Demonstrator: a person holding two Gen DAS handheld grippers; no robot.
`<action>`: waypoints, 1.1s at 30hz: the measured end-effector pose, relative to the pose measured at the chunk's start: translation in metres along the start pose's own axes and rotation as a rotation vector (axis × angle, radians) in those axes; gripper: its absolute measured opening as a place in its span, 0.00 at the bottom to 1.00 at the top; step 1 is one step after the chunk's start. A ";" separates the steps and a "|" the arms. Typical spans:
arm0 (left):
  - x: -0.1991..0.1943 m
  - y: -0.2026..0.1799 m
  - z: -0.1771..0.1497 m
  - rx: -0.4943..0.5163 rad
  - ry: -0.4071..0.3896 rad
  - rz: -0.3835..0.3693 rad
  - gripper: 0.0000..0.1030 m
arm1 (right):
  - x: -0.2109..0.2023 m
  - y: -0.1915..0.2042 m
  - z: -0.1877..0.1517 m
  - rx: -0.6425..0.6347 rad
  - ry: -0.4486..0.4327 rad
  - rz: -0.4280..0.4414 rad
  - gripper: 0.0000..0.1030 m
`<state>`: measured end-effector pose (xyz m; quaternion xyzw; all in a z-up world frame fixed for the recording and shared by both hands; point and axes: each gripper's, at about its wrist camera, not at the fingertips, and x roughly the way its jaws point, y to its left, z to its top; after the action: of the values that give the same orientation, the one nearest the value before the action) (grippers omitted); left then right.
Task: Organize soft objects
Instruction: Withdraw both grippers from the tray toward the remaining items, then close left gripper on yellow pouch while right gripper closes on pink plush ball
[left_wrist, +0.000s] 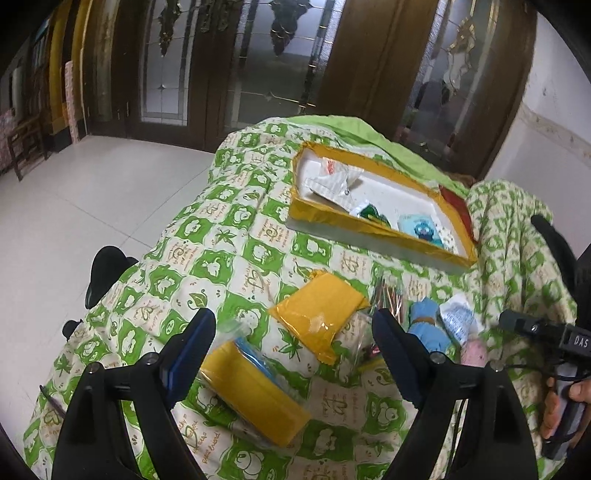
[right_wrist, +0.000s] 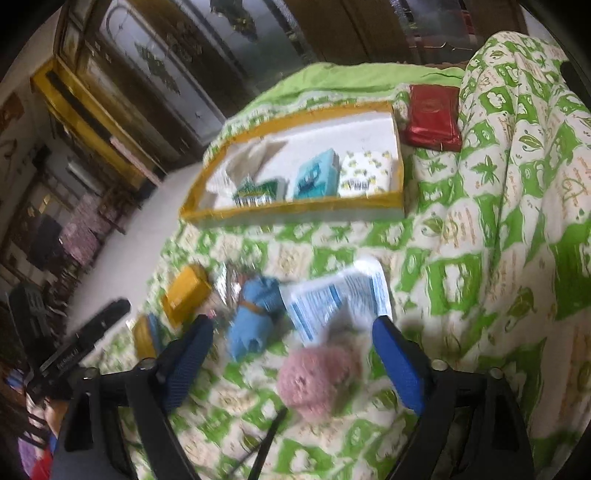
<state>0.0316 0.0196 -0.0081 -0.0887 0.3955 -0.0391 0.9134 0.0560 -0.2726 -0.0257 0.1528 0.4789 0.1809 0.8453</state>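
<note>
Our right gripper (right_wrist: 291, 354) hung wide apart, empty, over the fuzzy pink pompom (right_wrist: 317, 380); it risked snagging the neighbouring white-and-blue printed packet (right_wrist: 340, 299). Our left gripper (left_wrist: 291, 343) gaped empty too.

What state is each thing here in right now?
Tray: open, partly filled with packets.
Pink ball: loose on quilt, between open jaws.
Blue cloth: bundled, tied with band.
Yellow pack: lying flat, sealed.
Red box: closed.
Left gripper: open, empty.
Right gripper: open.
</note>
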 end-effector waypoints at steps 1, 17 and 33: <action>0.000 -0.001 -0.001 0.006 0.000 0.001 0.83 | 0.002 0.001 -0.003 -0.009 0.019 -0.018 0.74; 0.044 -0.041 0.004 0.228 0.104 0.064 0.83 | 0.031 0.007 -0.019 -0.065 0.159 -0.112 0.56; 0.096 -0.039 0.006 0.263 0.245 0.032 0.59 | 0.045 0.008 -0.020 -0.089 0.180 -0.154 0.50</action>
<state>0.1019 -0.0316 -0.0653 0.0435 0.4967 -0.0864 0.8625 0.0594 -0.2429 -0.0660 0.0613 0.5547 0.1495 0.8162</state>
